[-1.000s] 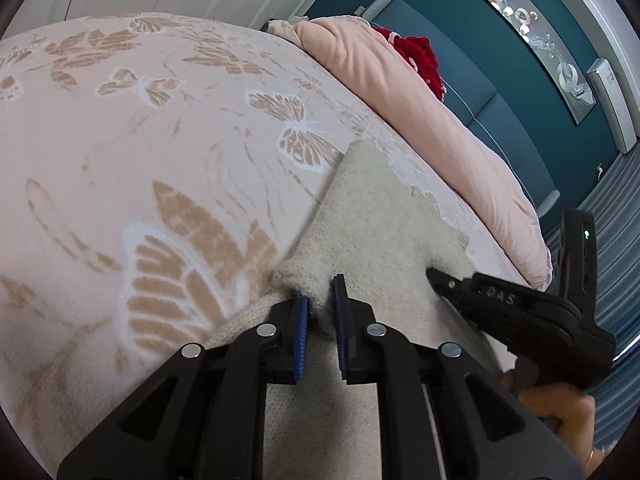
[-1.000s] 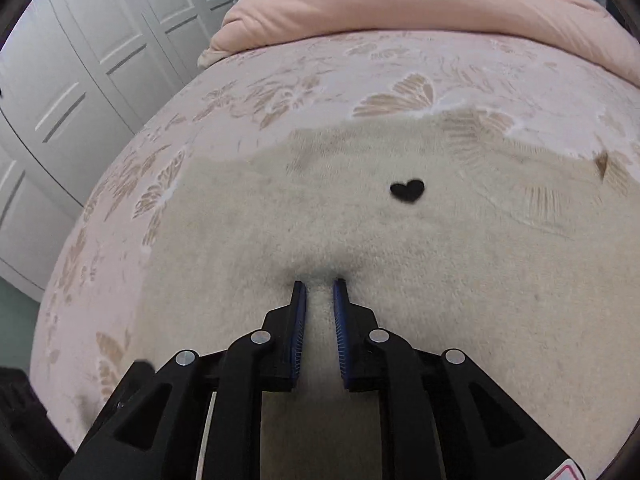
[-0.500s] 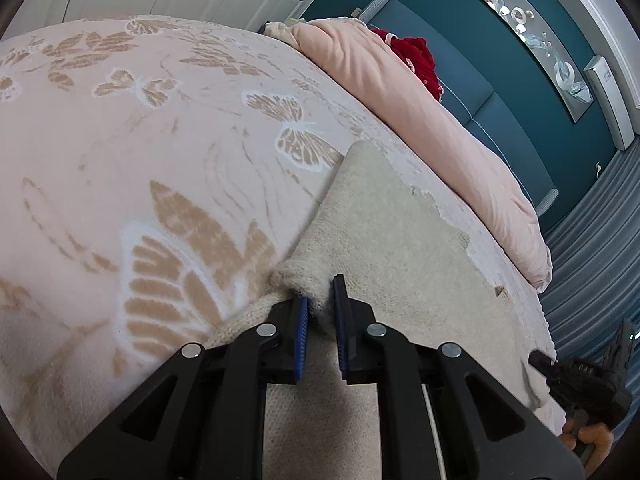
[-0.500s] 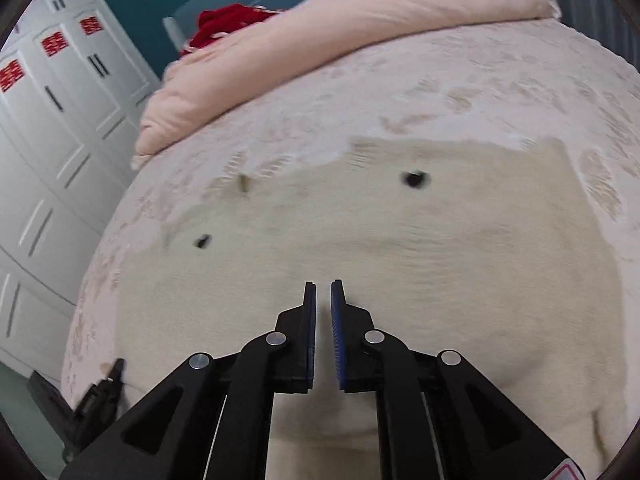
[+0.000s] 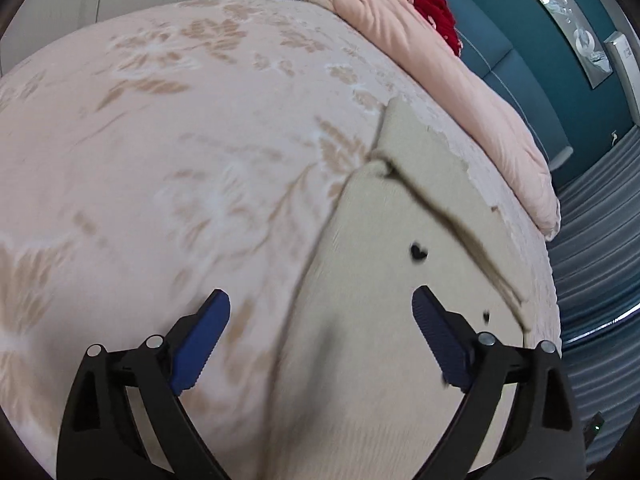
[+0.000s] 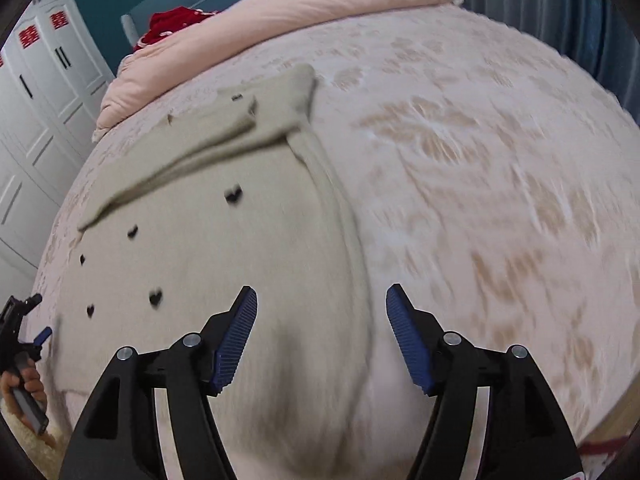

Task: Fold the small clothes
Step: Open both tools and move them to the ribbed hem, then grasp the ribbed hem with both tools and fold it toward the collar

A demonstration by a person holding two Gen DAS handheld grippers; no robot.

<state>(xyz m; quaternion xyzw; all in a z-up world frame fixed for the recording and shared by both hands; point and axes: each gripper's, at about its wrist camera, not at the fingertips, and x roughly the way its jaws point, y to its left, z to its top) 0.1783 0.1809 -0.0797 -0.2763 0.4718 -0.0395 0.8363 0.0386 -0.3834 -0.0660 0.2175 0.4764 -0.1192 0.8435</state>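
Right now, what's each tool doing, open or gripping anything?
Left tool: open, holding nothing, above the beige sweater.
Right tool: open, holding nothing, above the same sweater.

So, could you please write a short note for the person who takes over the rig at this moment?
Left claw: open, holding nothing, above the garment's left edge.
Right claw: open, holding nothing, above its right edge.
The beige knitted garment with small black hearts lies on the pink butterfly-patterned bedspread.
Done: the far part is folded over the body.
Left: probably the side folds and the last fold; how many, I cannot tell.
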